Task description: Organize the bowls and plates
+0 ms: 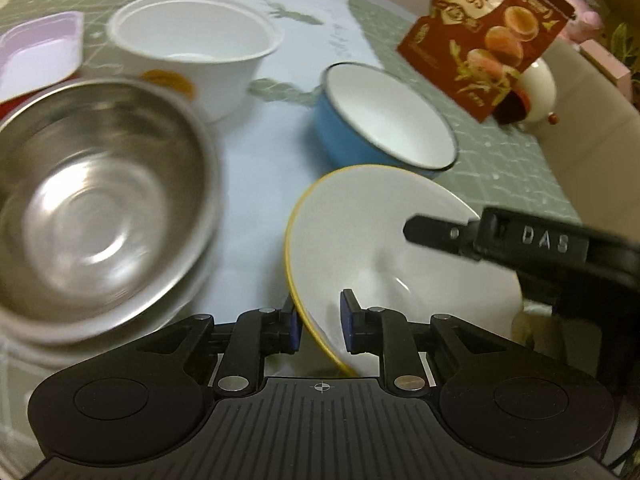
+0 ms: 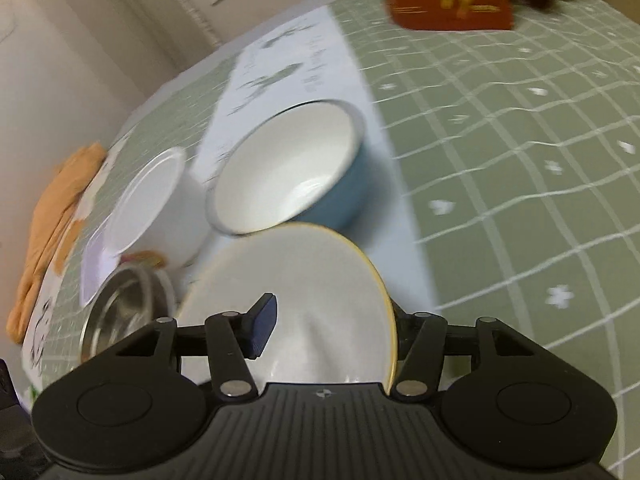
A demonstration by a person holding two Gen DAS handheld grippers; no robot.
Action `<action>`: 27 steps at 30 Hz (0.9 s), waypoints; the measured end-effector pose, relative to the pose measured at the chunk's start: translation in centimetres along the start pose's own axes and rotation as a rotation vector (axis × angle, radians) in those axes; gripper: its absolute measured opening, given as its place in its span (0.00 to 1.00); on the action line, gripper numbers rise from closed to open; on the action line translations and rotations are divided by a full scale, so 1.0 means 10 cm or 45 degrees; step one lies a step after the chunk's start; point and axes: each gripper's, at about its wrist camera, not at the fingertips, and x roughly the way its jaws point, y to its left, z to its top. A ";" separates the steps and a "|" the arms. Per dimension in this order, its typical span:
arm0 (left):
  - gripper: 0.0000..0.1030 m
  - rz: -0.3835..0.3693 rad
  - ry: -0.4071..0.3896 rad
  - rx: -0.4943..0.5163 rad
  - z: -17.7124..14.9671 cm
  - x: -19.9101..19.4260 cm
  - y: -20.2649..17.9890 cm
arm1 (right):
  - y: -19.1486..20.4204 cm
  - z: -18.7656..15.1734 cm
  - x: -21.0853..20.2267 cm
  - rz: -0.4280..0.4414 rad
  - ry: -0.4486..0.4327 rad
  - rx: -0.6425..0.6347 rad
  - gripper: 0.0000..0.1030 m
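Left wrist view, nearest first: the left gripper [image 1: 319, 322] straddles the yellow rim of a white plate [image 1: 384, 216], one pad outside the edge and one over the inner face. A gap shows beside the inner pad, so its jaws look spread around the rim rather than pinching it. The plate is tilted, its near edge raised off the bench [image 1: 256, 184]. From the right side the right gripper [image 1: 440, 236] reaches across the far rim. Seen in the right wrist view, the right gripper [image 2: 332, 330] has one pad [image 2: 262, 326] over the plate's face and its other finger behind the yellow edge; whether it truly clamps there cannot be told, since contact is hidden. Two grippers on opposite edges would steady a wide, shallow plate [image 2: 296, 292] that one narrow pinch could let swing.

Just left of the plate sits a steel bowl [image 1: 100, 208], blurred, apparently nested on something pale. Beyond the plate a blue bowl [image 1: 384, 124] stands upright, close behind its far rim. Farther left is a white bowl [image 1: 192, 48], and beside that a pale tray [image 1: 40, 48]. At the back a quail-egg packet [image 1: 488, 36] leans against a round white object.

Bowls cluster at the left, which suggests the plate is being carried to its own spot; that is a judgement only.
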 end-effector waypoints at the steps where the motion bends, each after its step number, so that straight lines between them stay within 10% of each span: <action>1: 0.21 0.000 0.007 -0.004 -0.02 -0.02 0.04 | 0.05 -0.01 0.03 0.001 0.011 -0.017 0.55; 27: 0.20 -0.034 -0.199 -0.033 0.17 -0.20 0.16 | -0.05 -0.21 -0.09 0.065 -0.042 -0.041 0.53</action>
